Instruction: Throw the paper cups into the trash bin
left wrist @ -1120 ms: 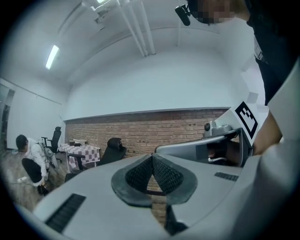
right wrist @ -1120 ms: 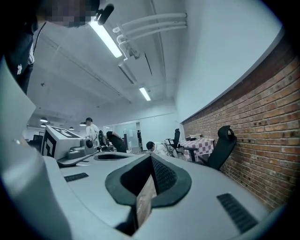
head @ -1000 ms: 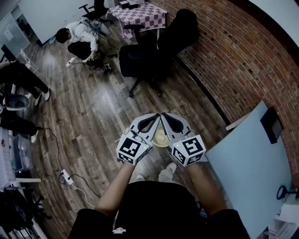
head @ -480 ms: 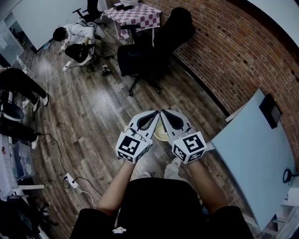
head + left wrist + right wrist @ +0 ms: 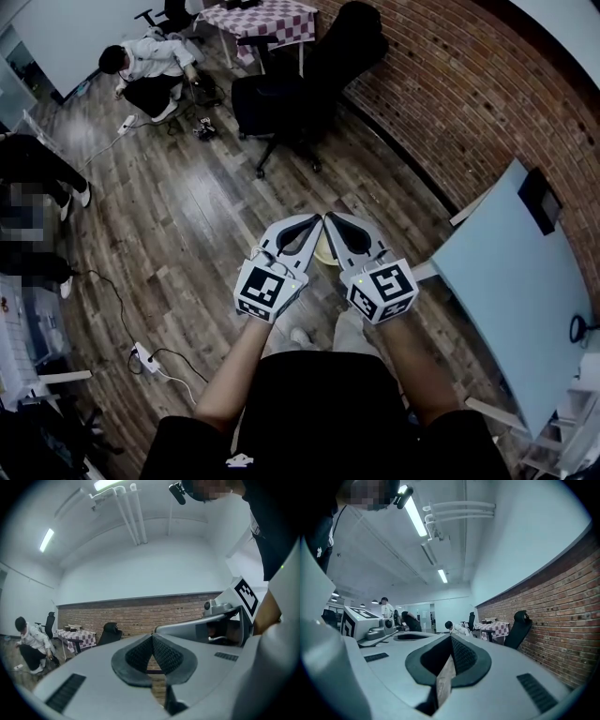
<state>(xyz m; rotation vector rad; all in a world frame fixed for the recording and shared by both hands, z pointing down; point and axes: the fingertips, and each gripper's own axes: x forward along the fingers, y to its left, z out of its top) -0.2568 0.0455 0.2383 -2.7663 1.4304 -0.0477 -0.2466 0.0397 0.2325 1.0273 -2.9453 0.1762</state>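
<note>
- At the far left of the head view the wooden floor (image 5: 187, 216) carries a power strip (image 5: 142, 355) with a trailing cable, and a person (image 5: 141, 66) crouches at the top left. That is the side to walk wide of.
- The left gripper (image 5: 312, 223) is held level, its tip meeting the other gripper's. In the left gripper view its jaws are closed, pad against pad. I cannot tell whether they also nip the cup.
- The paper cup (image 5: 324, 255) hangs just under the two tips, over the floor and in front of the person's body.
- The right gripper (image 5: 332, 219) has its jaws closed on the cup. In the right gripper view a tan strip of the cup's wall stands clamped between the pads (a thin hold, on paper that crushes easily).
- Further right come a black office chair (image 5: 281, 98), the brick wall (image 5: 469, 103) and a pale table (image 5: 511, 281).
- No trash bin shows in any view, so the step in hand looks like the carry. To do it well, keep both grippers level and together, keep the right jaws firmly closed, avoid jerks, and open only once the cup hangs squarely over the bin's mouth.
</note>
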